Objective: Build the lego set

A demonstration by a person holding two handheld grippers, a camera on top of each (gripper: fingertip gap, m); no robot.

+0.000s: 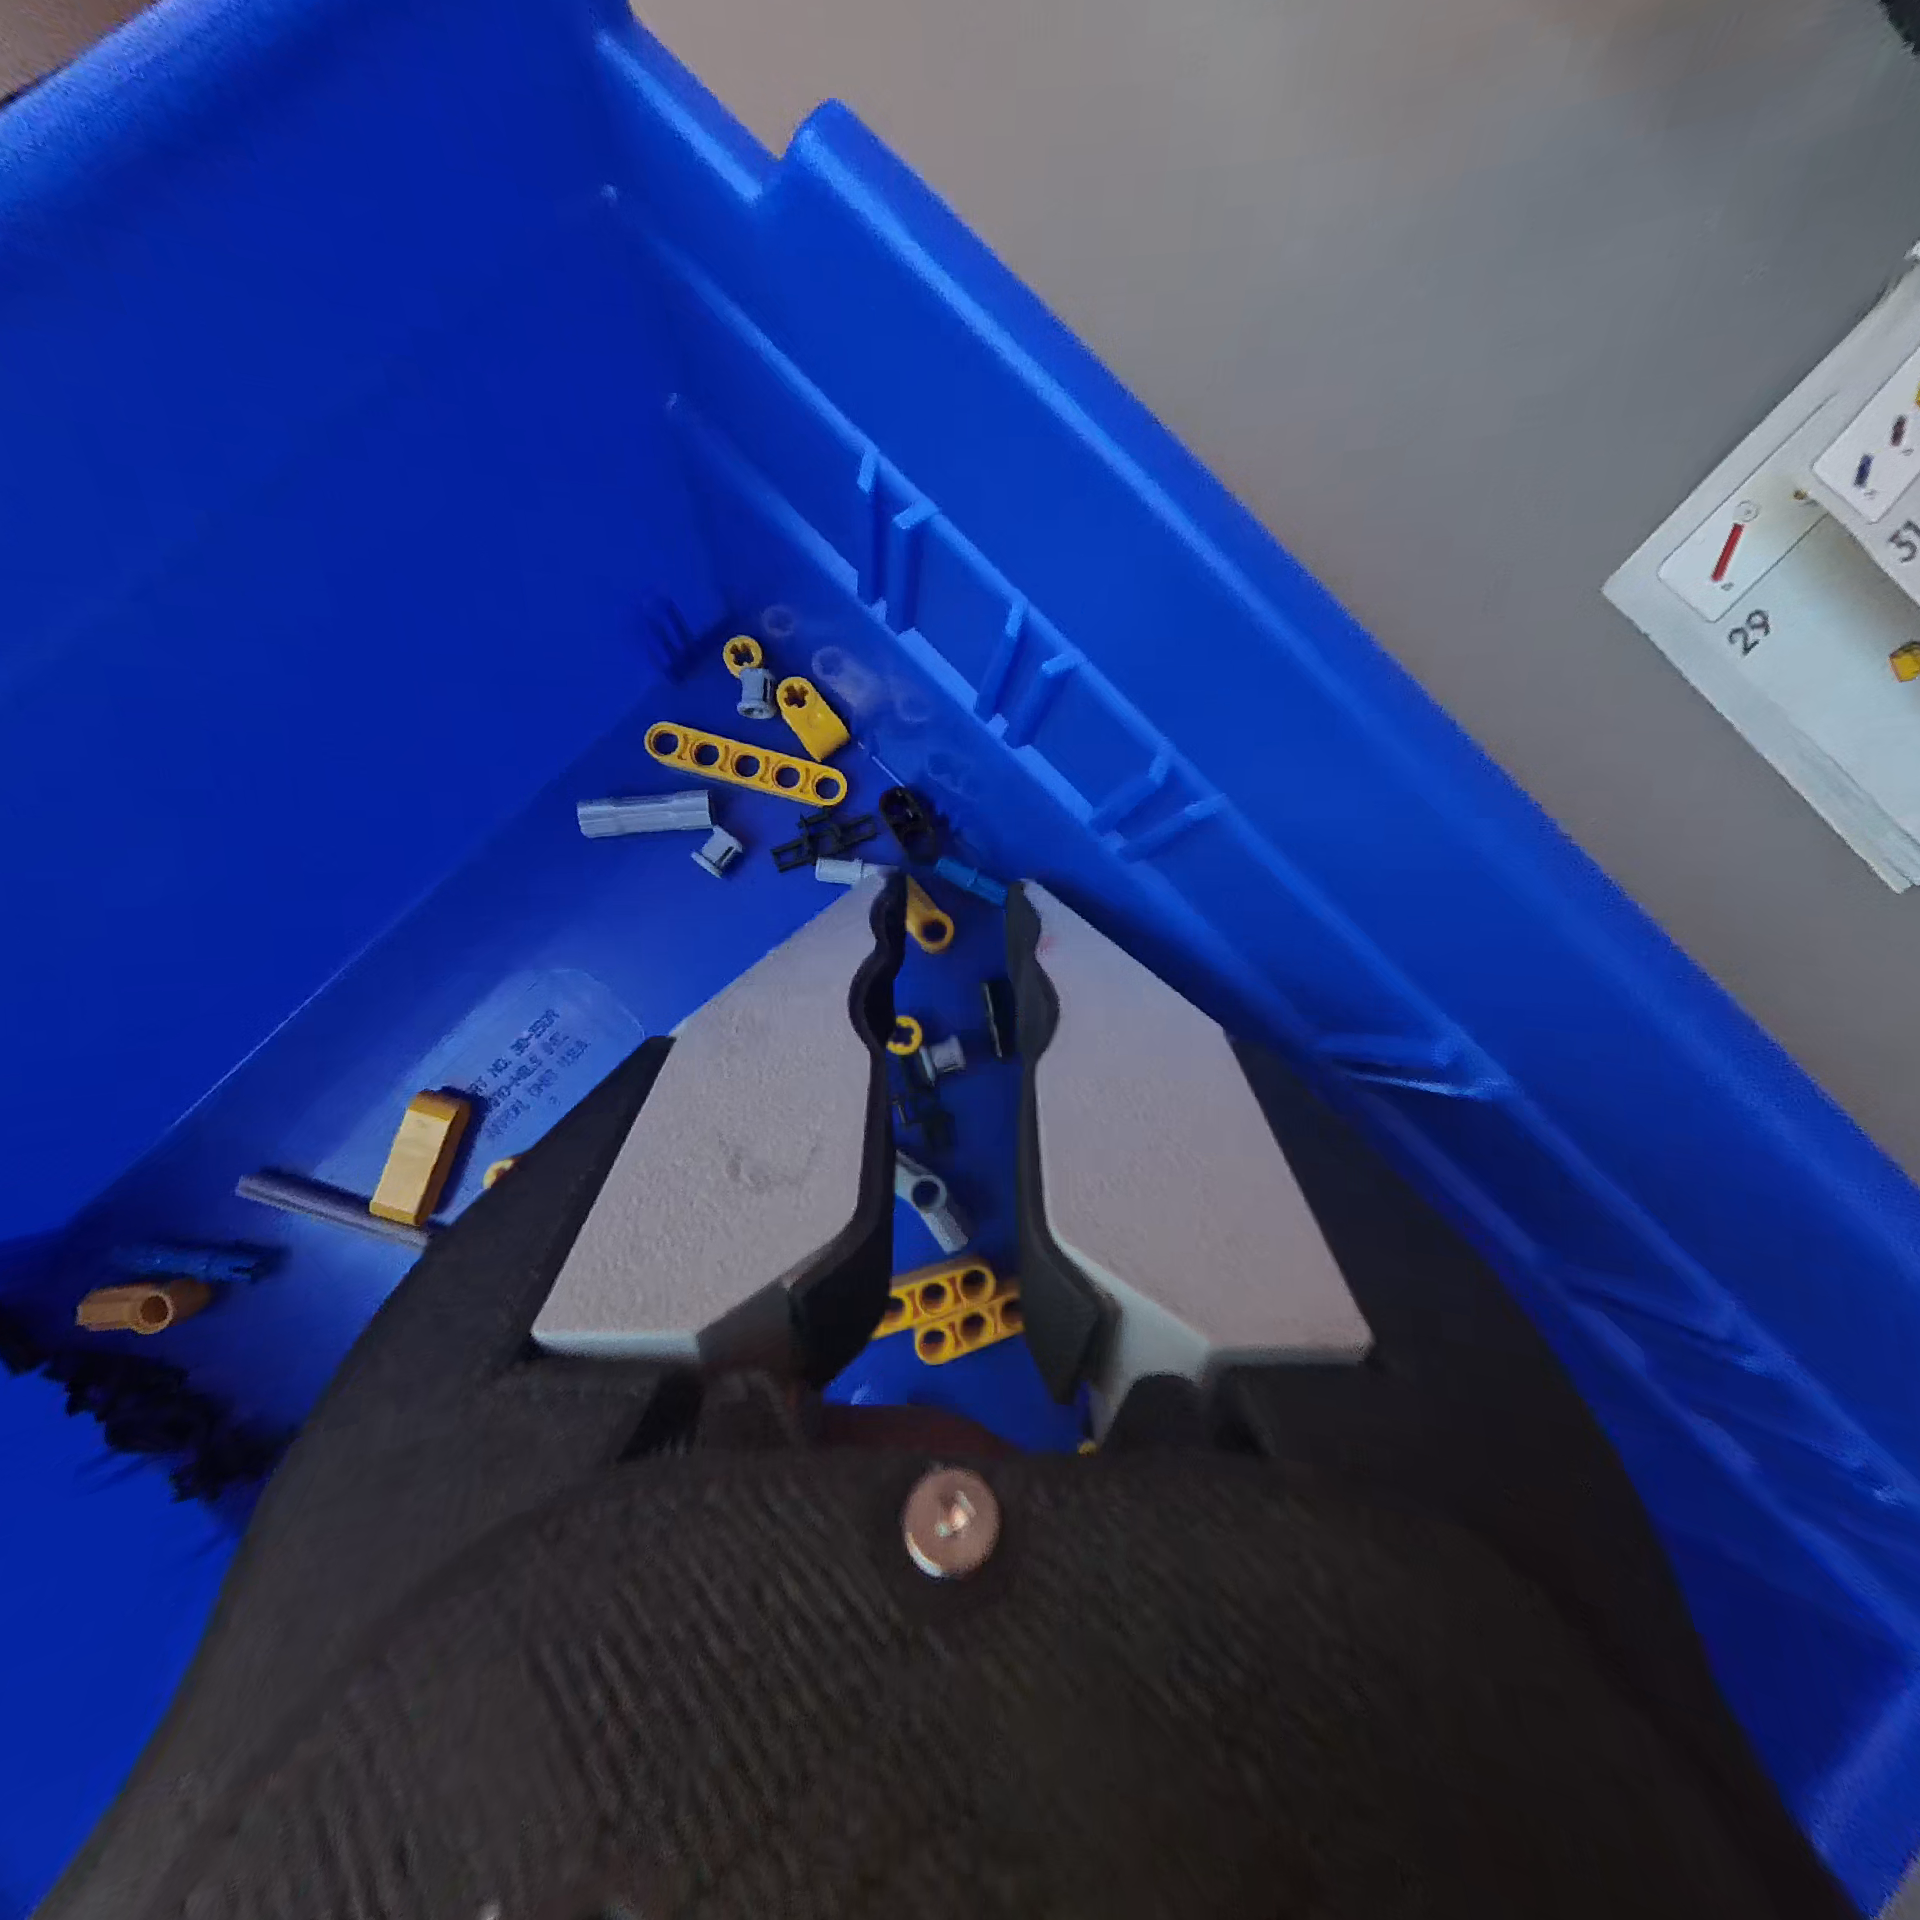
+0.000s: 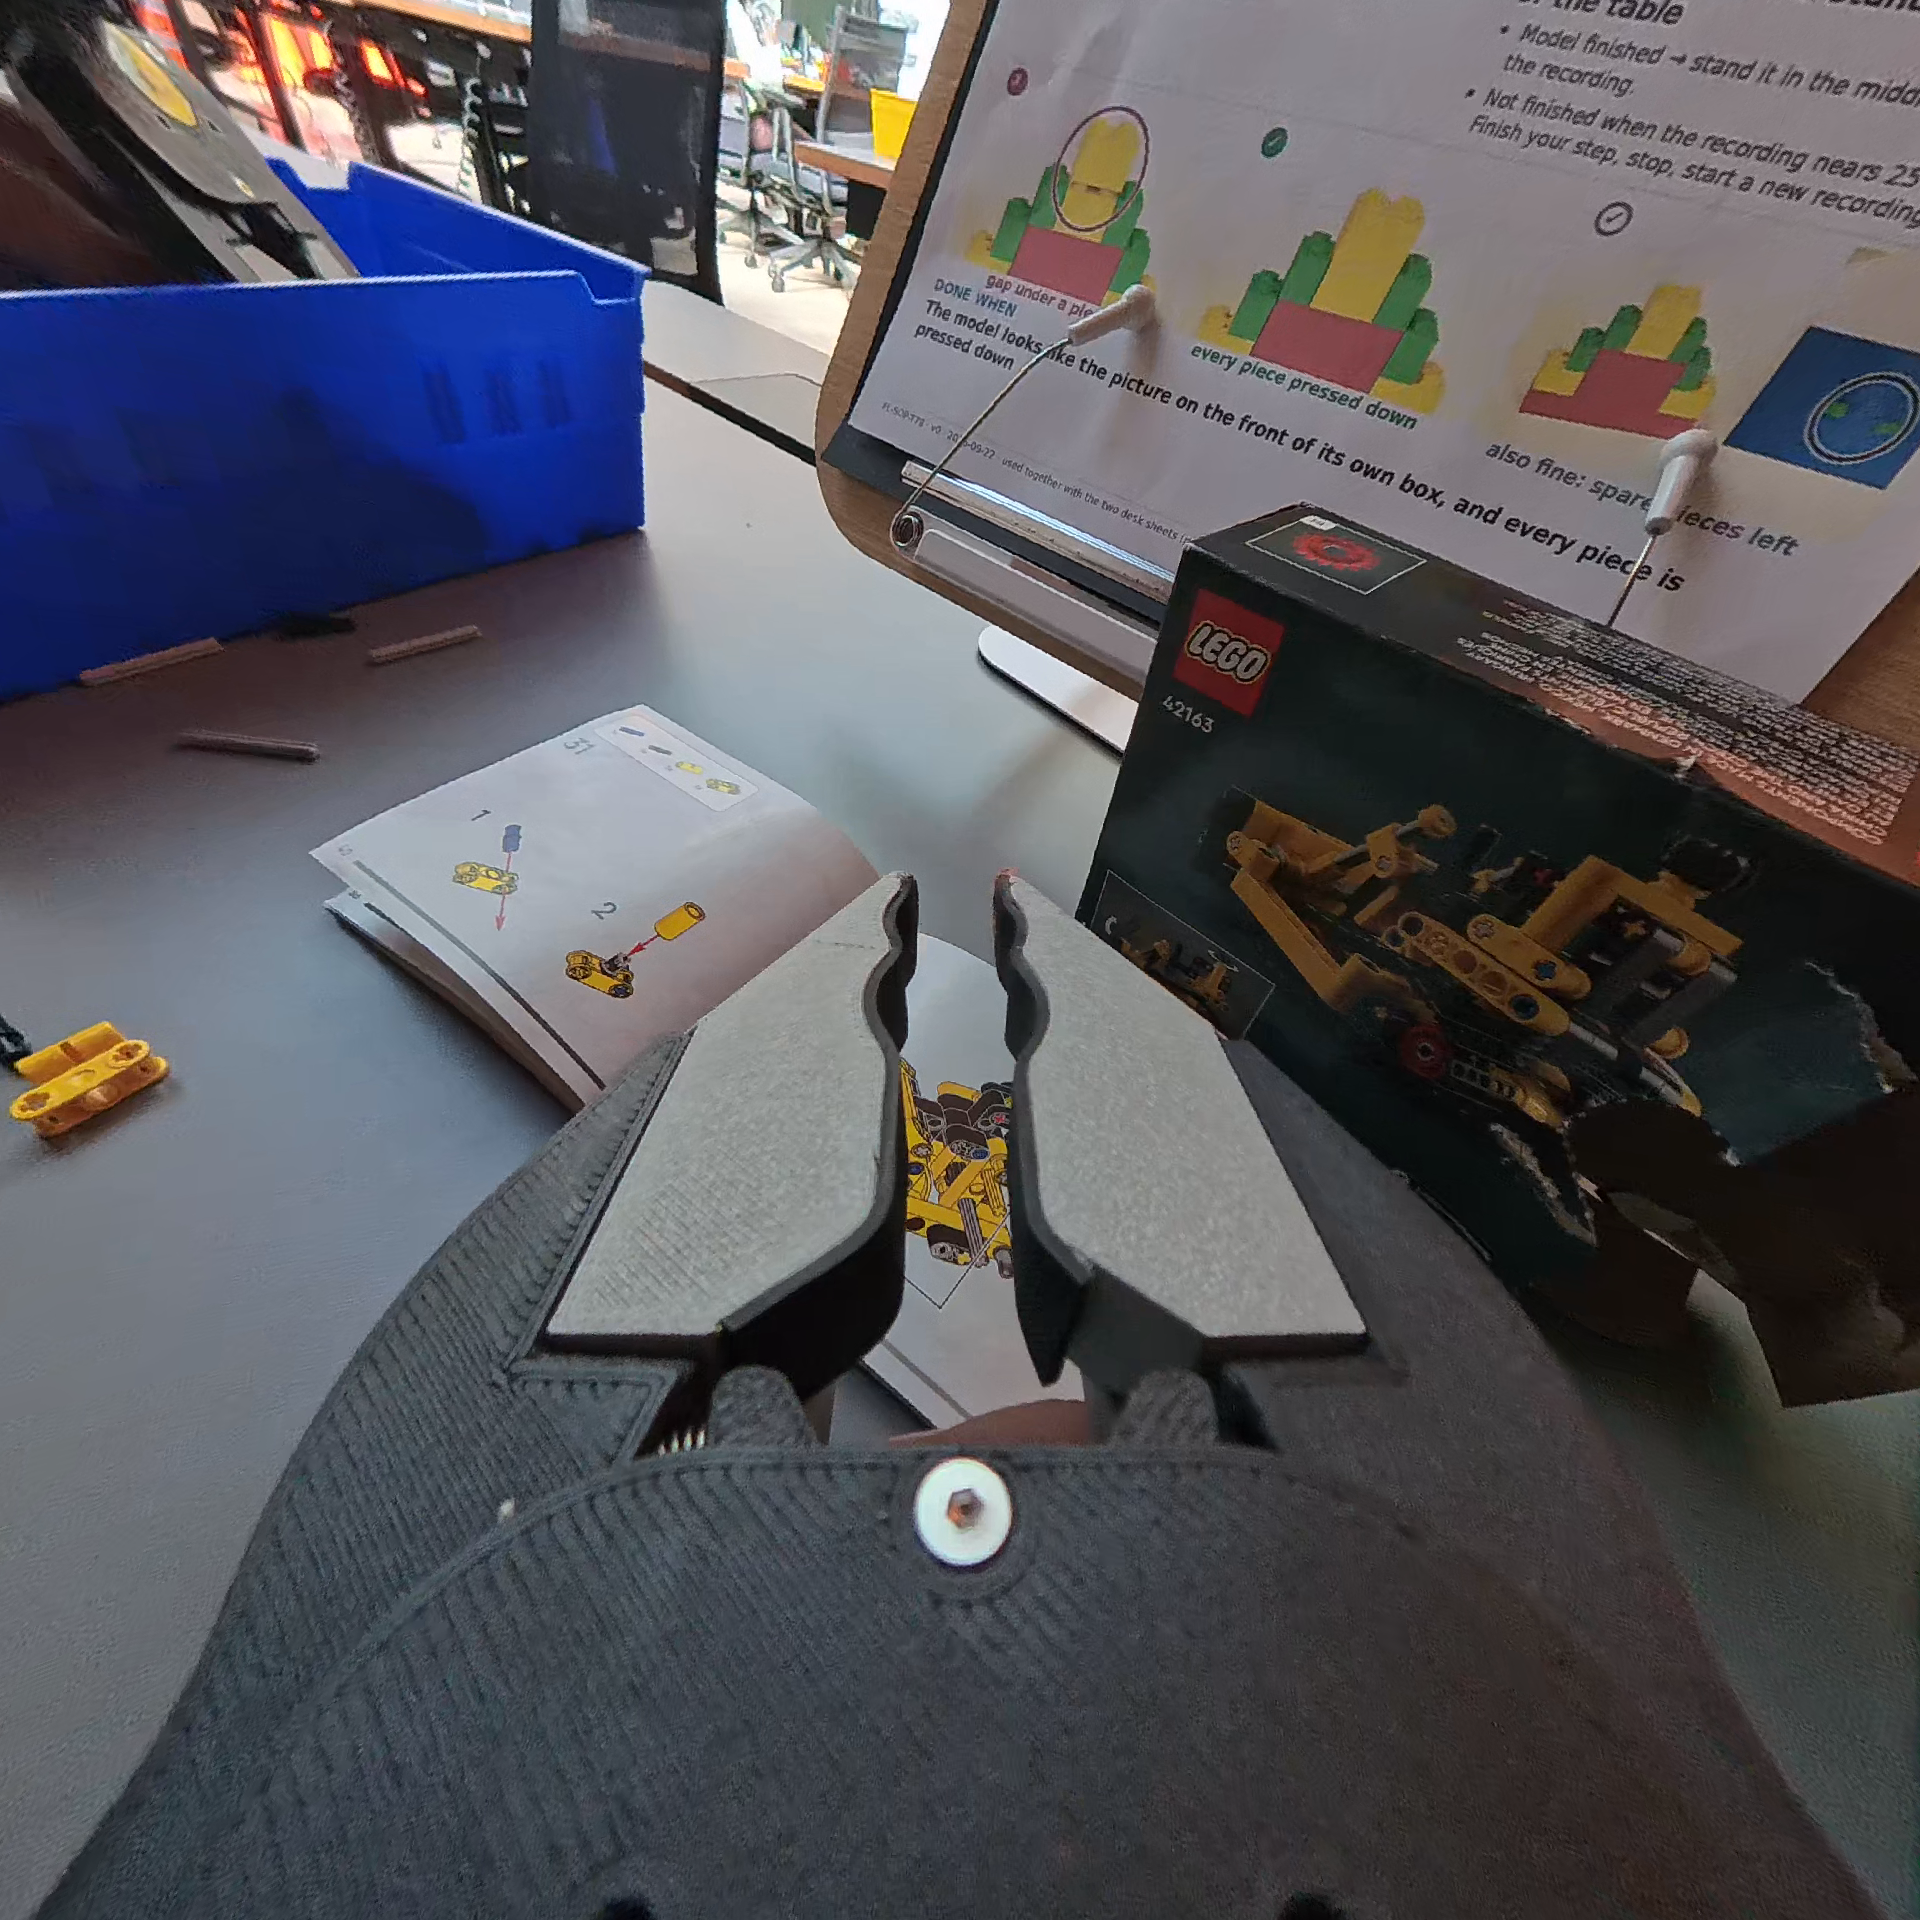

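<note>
My left gripper (image 1: 954, 891) is open and empty, pointing down inside a blue bin (image 1: 416, 416) over loose small parts. A yellow five-hole beam (image 1: 745, 764), a grey connector (image 1: 644, 814), a black piece (image 1: 907, 816) and a small blue pin (image 1: 971, 881) lie just beyond the tips. A yellow thin lift arm (image 1: 928, 916) lies between the fingers. My right gripper (image 2: 954, 883) is open and empty above the open instruction booklet (image 2: 582, 873) on the dark table. A yellow connector piece (image 2: 88, 1075) lies at the left. The blue bin (image 2: 312, 436) stands far left, with the left gripper (image 2: 197, 156) in it.
The set's dark box (image 2: 1455, 914) stands right of my right gripper. A stand with a printed sheet (image 2: 1403, 260) is behind it. Brown axle rods (image 2: 247, 744) lie on the table near the bin. The booklet (image 1: 1808, 582) also shows right of the bin. The left gripper's tips are roughly 35 cm from the right gripper's. The left gripper is farther from the yellow connector piece (image 2: 88, 1075), some 25 cm, than the right, some 20 cm.
</note>
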